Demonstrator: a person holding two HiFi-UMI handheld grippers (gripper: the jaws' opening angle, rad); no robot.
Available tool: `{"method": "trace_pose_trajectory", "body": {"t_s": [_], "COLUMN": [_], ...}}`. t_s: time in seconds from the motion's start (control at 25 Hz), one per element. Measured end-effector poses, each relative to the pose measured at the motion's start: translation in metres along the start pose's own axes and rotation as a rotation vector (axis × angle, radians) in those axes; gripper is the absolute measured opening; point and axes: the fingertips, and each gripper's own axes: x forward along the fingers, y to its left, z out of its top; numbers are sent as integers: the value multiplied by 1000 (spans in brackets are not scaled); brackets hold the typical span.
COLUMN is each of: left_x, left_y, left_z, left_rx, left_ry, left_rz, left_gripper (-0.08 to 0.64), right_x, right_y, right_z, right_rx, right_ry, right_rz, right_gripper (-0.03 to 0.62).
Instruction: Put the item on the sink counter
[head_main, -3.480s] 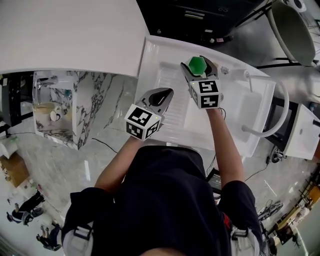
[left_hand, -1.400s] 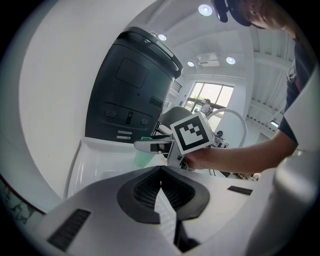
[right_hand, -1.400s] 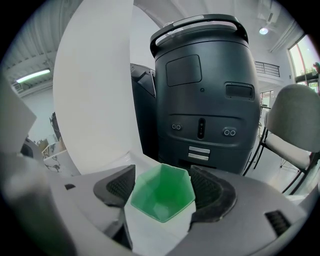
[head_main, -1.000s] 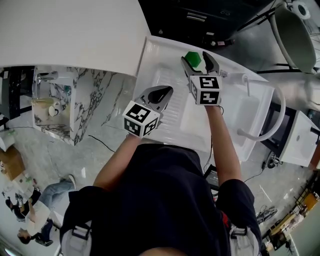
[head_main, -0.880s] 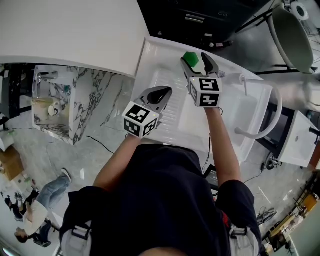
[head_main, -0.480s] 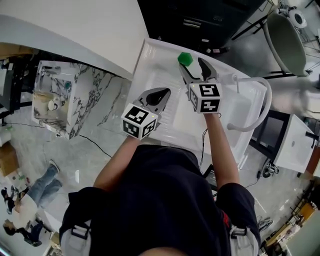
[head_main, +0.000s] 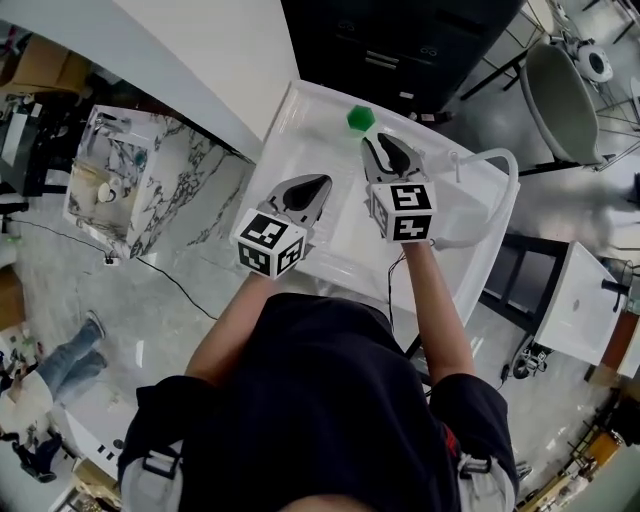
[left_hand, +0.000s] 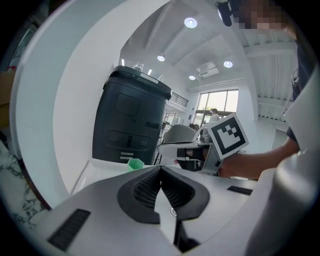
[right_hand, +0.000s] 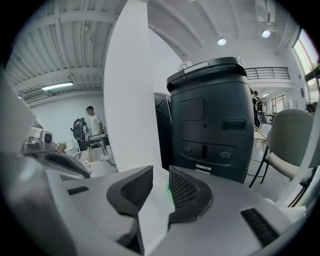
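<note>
A small green item (head_main: 360, 118) stands on the far edge of the white sink counter (head_main: 298, 128). It also shows low in the left gripper view as a green item (left_hand: 135, 163), free of both grippers. My right gripper (head_main: 383, 150) sits just behind it, pulled back toward me. Its jaws are closing, a narrow gap is left, and nothing is between them. In the right gripper view only a green tinge peeks past the right gripper (right_hand: 160, 175). My left gripper (head_main: 306, 189) hovers over the counter's ribbed left part, and the left gripper (left_hand: 161, 171) is shut and empty.
A curved white faucet (head_main: 497, 190) arches over the basin (head_main: 455, 215) at the right. A dark cabinet (head_main: 400, 40) stands behind the counter. A marble block (head_main: 150, 170) is at the left and a grey chair (head_main: 560, 90) at the far right.
The right gripper let go of the green item, which now stands on the counter's far edge. The gripper drew back toward me and its jaws narrowed. The left gripper kept its place.
</note>
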Motion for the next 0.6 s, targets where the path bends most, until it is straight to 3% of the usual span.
{"method": "trace_pose_trajectory", "body": {"t_s": [0.28, 0.6], "left_x": [-13, -27], "left_y": [-21, -56], "left_z": [15, 11], "left_rx": [42, 54], "left_ry": [-58, -92], "left_rz": [49, 85], "left_gripper": [12, 12], "right_x": [-33, -77], "right_y": [13, 24], "right_z": [6, 13], "right_rx": [-18, -63], "right_ry": [-7, -56], "right_rz": [65, 101], "right_gripper": [49, 34]}}
